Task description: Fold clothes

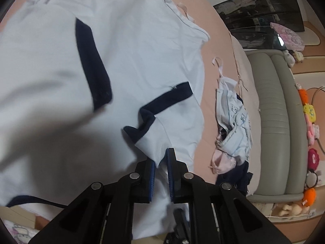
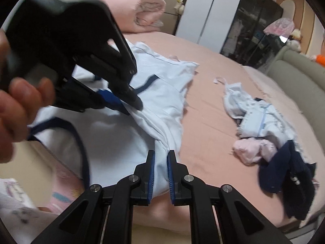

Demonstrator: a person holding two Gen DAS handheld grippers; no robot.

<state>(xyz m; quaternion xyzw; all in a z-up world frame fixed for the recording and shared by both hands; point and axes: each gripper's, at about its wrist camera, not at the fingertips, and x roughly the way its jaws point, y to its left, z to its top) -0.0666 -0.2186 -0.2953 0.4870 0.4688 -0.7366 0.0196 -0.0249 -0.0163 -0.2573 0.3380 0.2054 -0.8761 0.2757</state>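
A pale blue shirt (image 1: 132,50) with navy trim lies spread on the pink bed; it also shows in the right wrist view (image 2: 113,134). My left gripper (image 1: 161,158) is shut on a fold of the shirt near a navy-cuffed sleeve (image 1: 146,122). In the right wrist view the left gripper (image 2: 130,105) sits at upper left, held by a hand, pinching the cloth. My right gripper (image 2: 161,162) is shut on the shirt's edge, which bunches between its blue pads.
A pile of small clothes (image 2: 270,134), white, pink and navy, lies on the pink bed sheet (image 2: 213,109) to the right; it also shows in the left wrist view (image 1: 231,130). A rolled pink quilt (image 2: 140,10) lies at the back. A padded headboard (image 1: 278,122) with plush toys stands right.
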